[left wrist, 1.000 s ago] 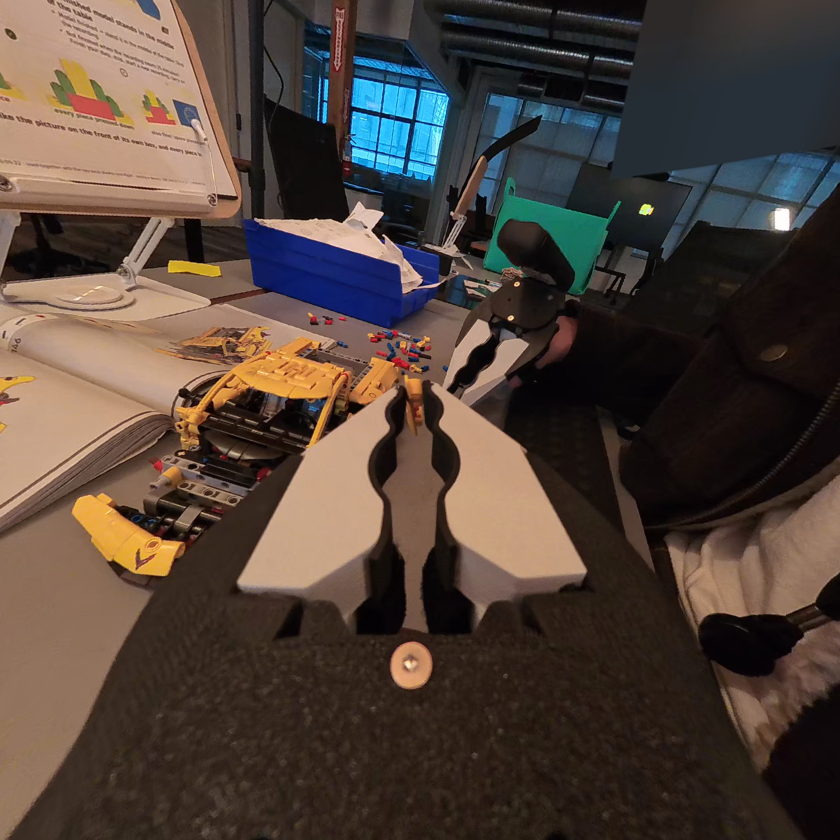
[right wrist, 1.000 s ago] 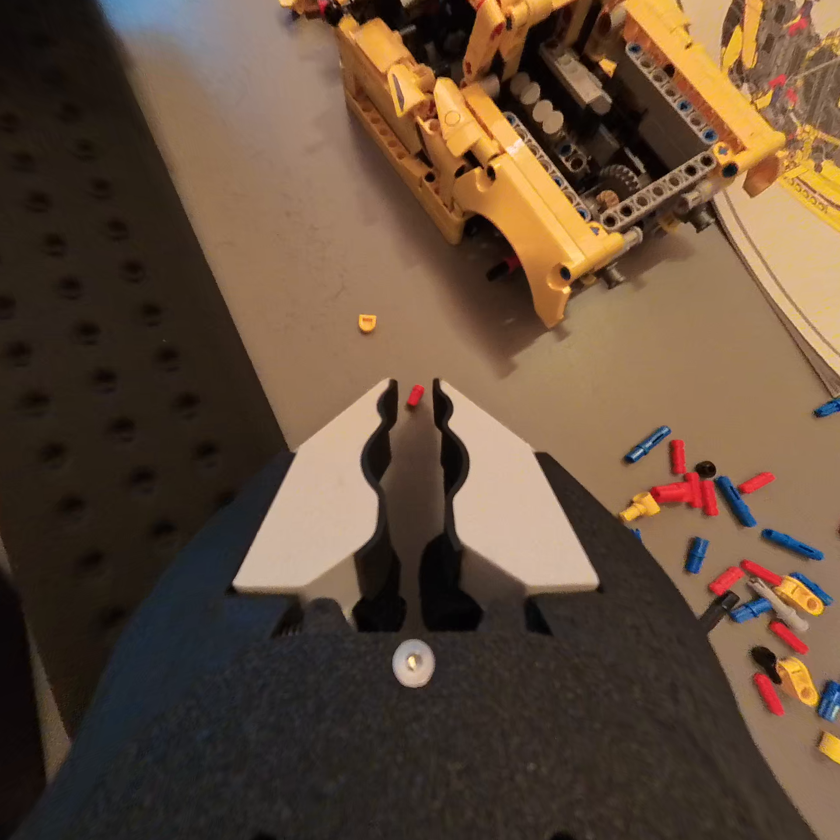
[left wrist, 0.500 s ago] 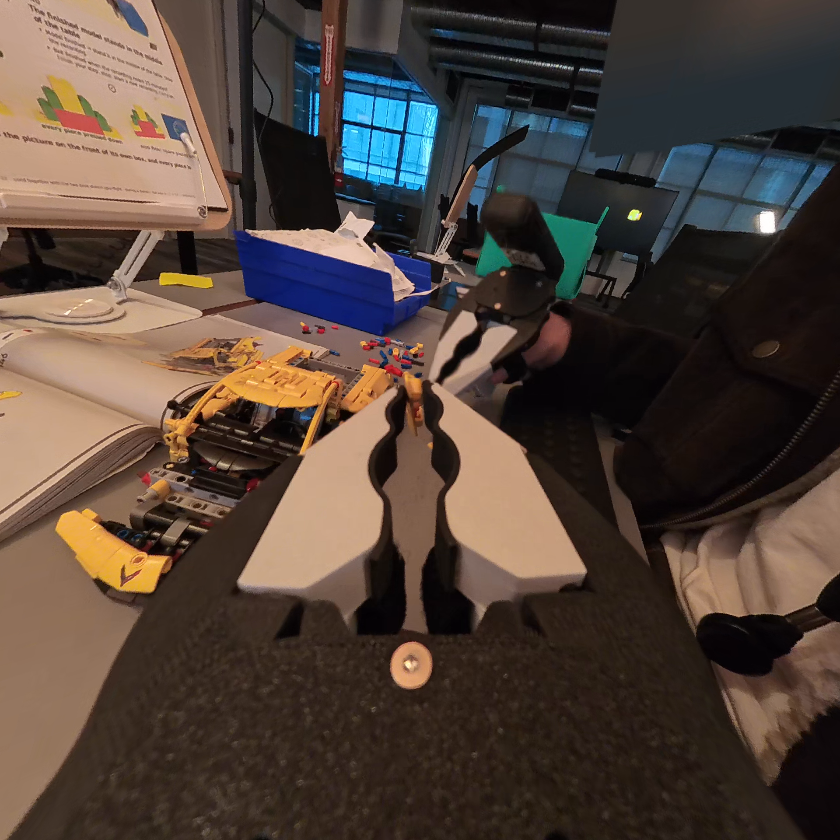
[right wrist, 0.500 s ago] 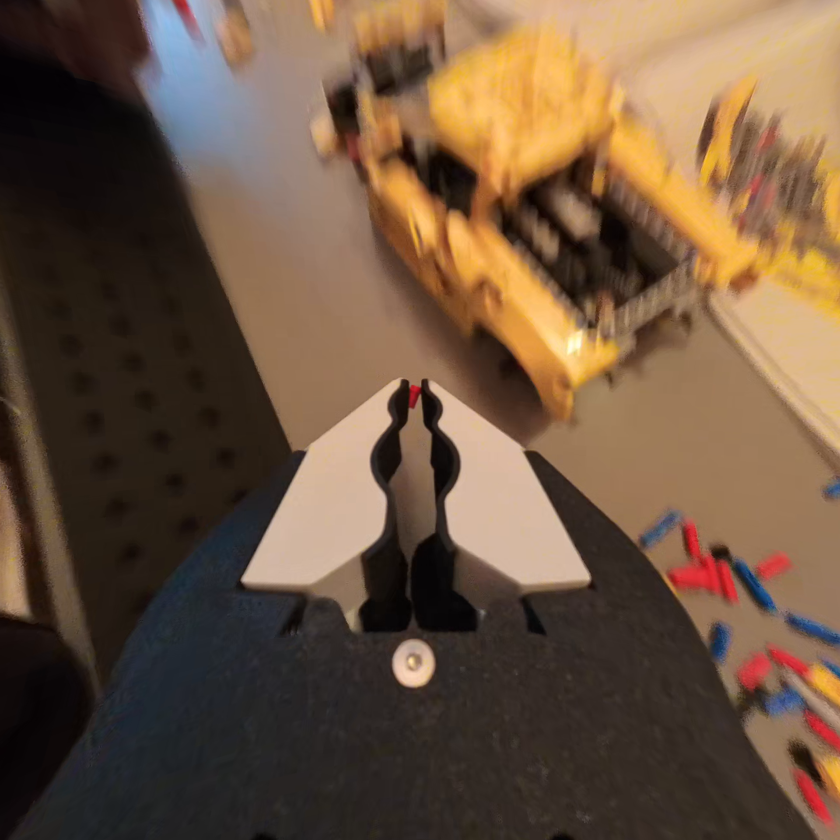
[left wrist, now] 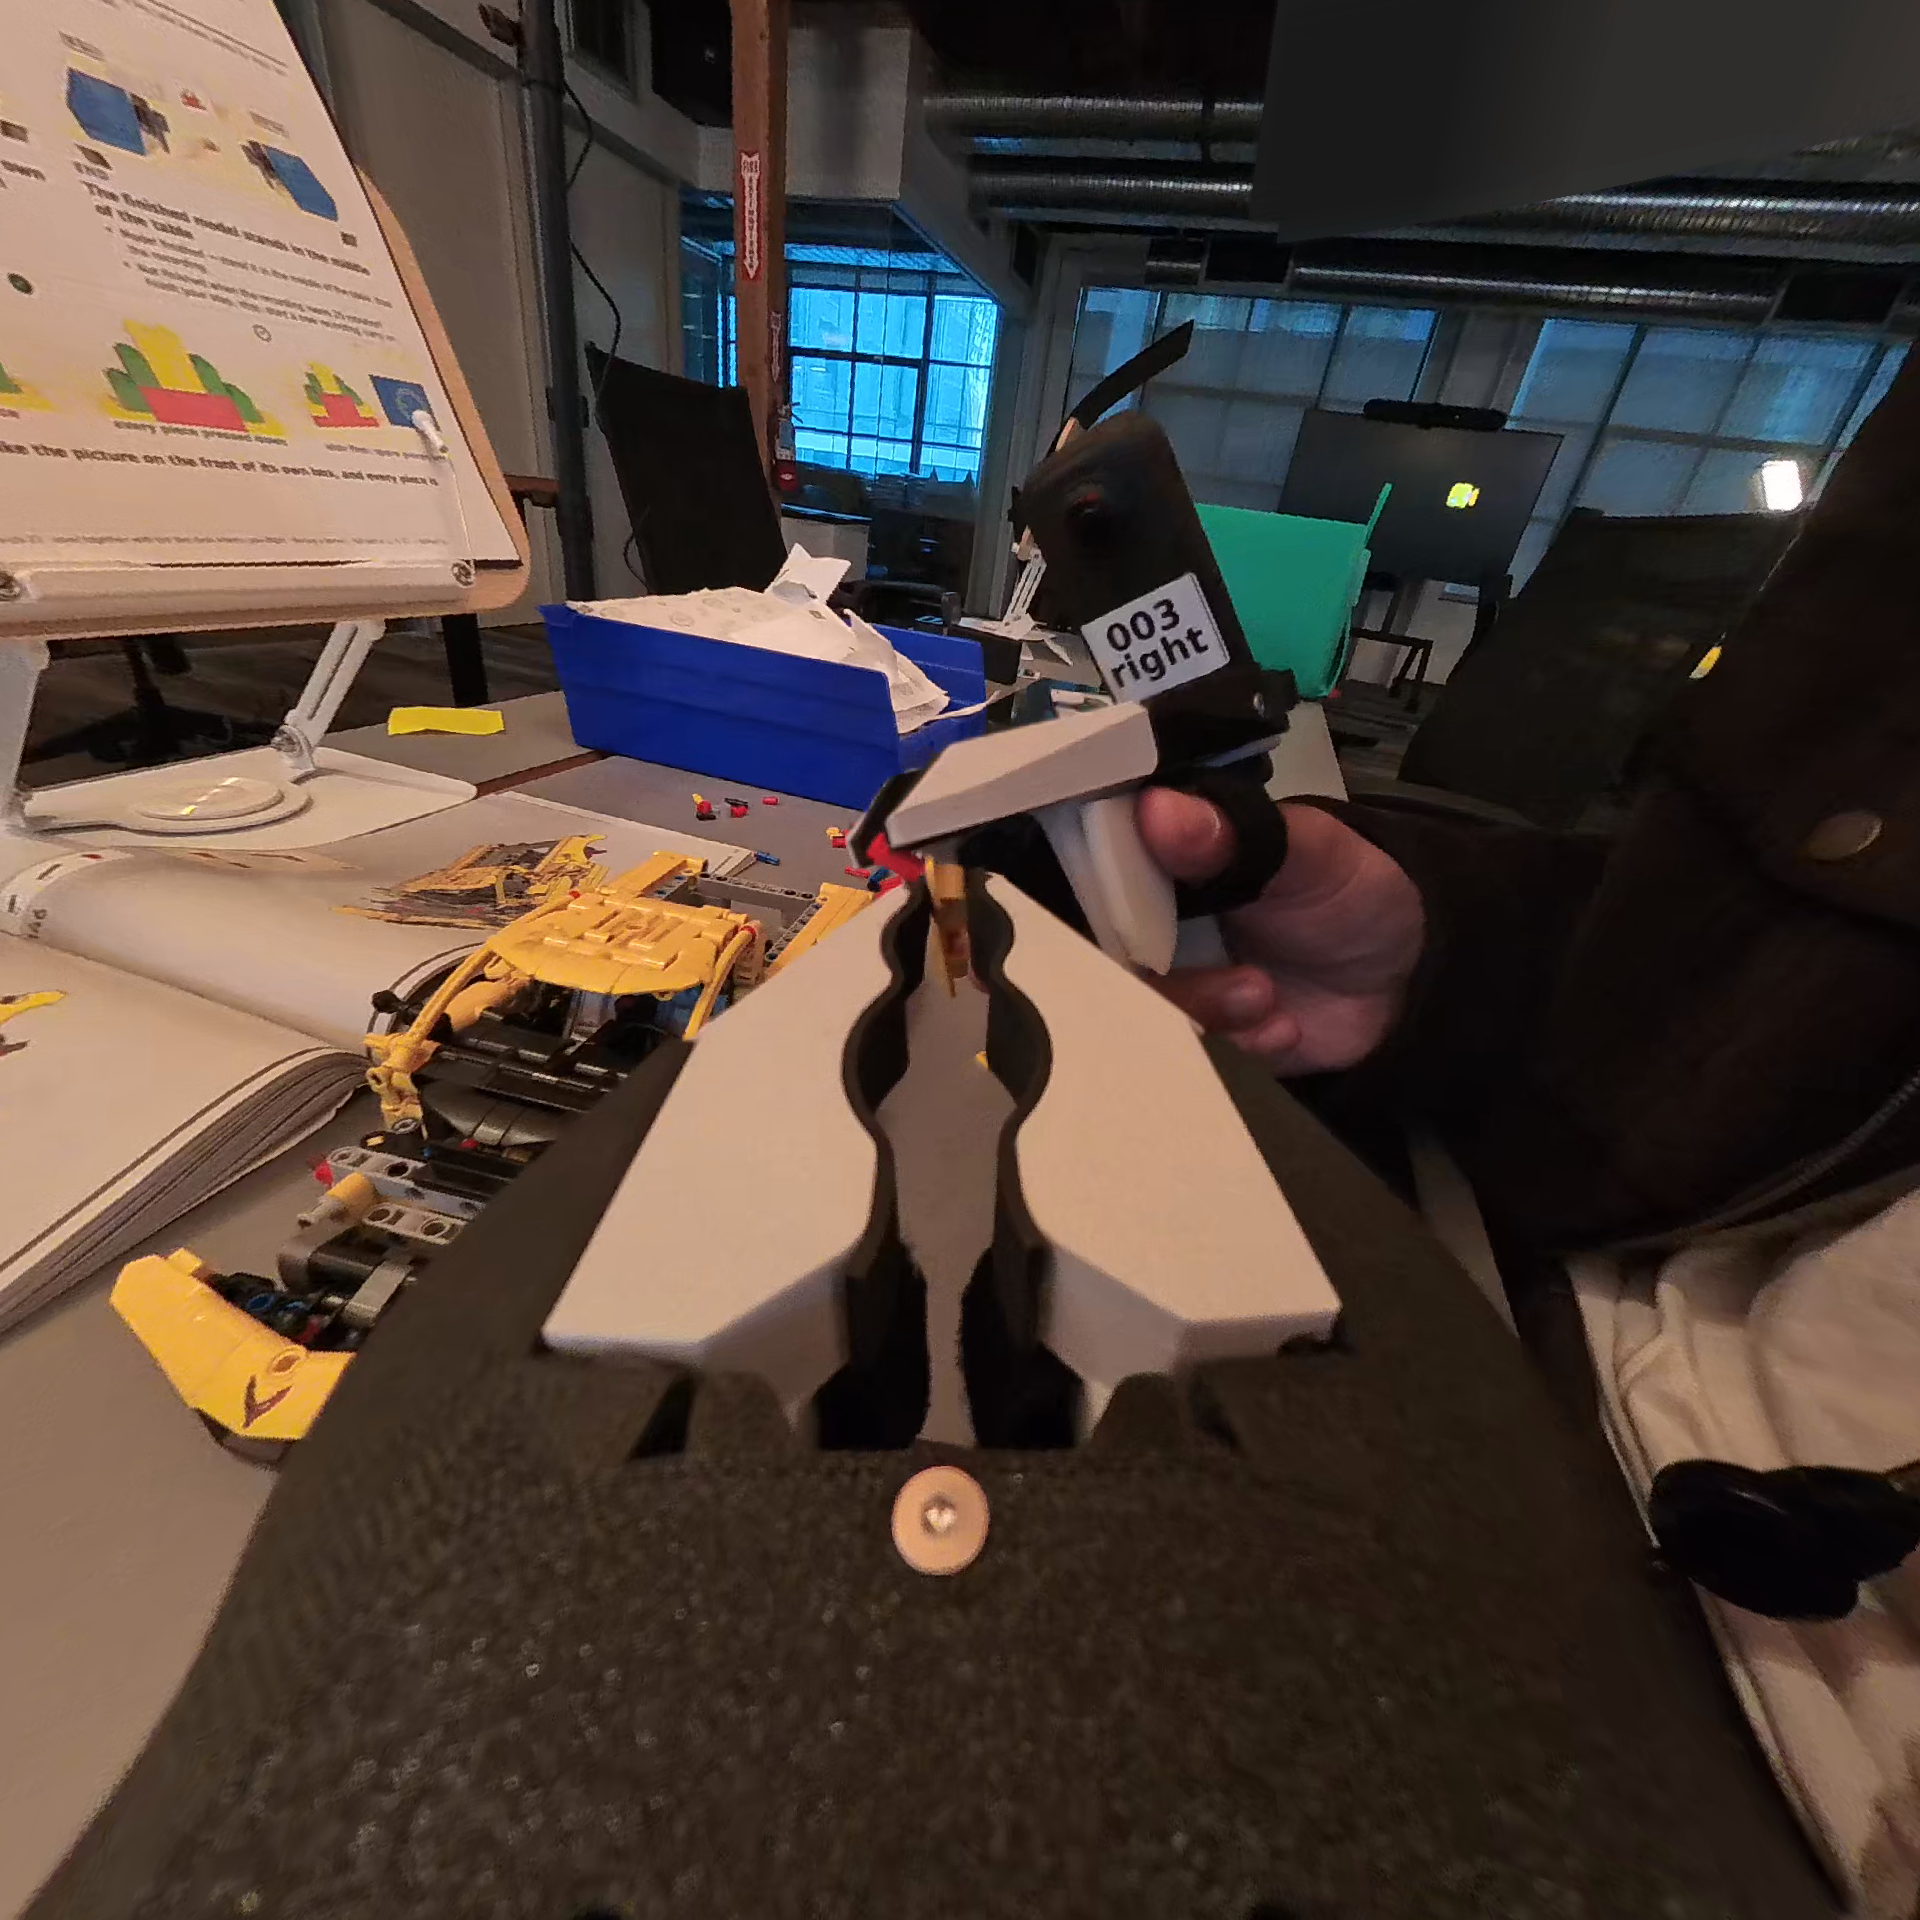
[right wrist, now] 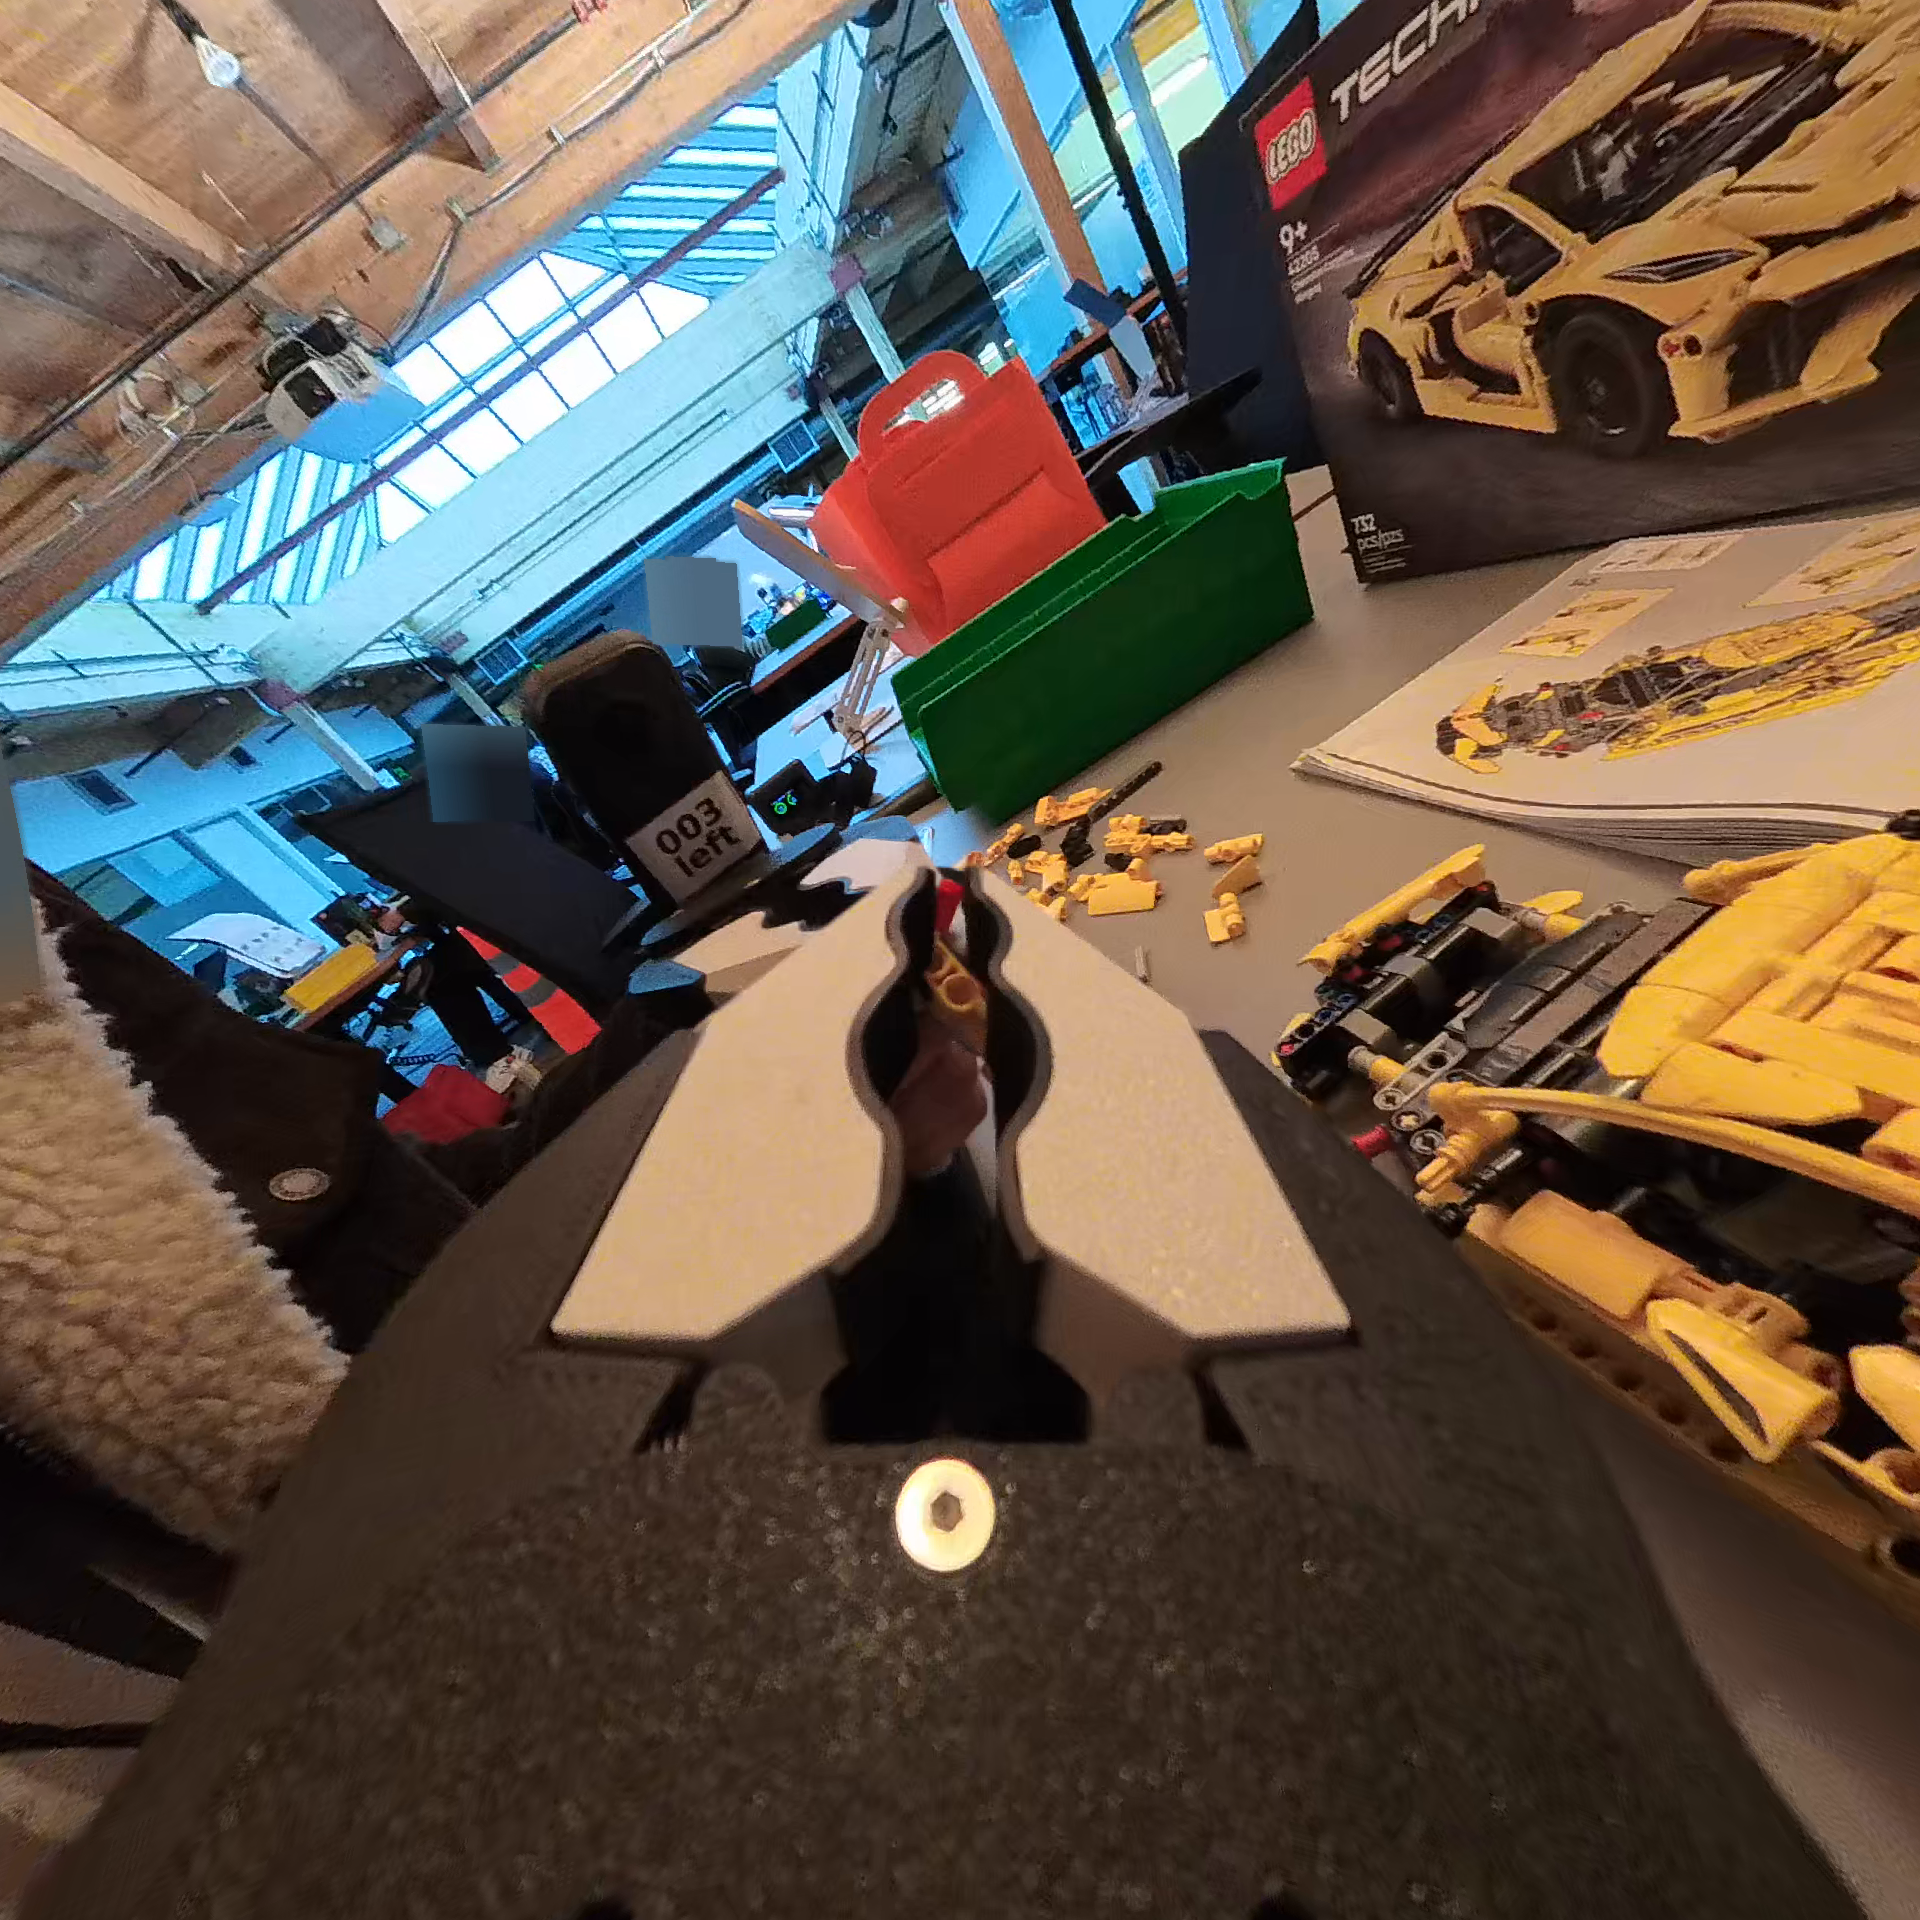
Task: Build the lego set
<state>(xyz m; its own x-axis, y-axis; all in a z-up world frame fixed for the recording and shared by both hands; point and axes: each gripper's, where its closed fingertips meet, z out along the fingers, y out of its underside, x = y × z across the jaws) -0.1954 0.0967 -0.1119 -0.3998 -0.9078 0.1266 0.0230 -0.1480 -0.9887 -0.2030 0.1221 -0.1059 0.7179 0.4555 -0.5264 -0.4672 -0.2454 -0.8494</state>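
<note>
Each gripper has a coarse black foam-textured body, a round silver screw near its base, and two pale grey wedge fingers with wavy black inner pads: the left gripper (left wrist: pixel 948 914) and the right gripper (right wrist: pixel 951 899). Both carry a white label. The person wears a dark brown jacket (left wrist: pixel 1704 935) with snap buttons and cream fleece lining.

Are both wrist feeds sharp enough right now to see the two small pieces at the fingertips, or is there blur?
Left wrist view: sharp, dim indoor light; red pin and small yellow piece clear, edges bowed by the wide lens. Right wrist view: sharp too, tilted, bright windows behind; yellow piece clear, pin only partly visible.
</note>
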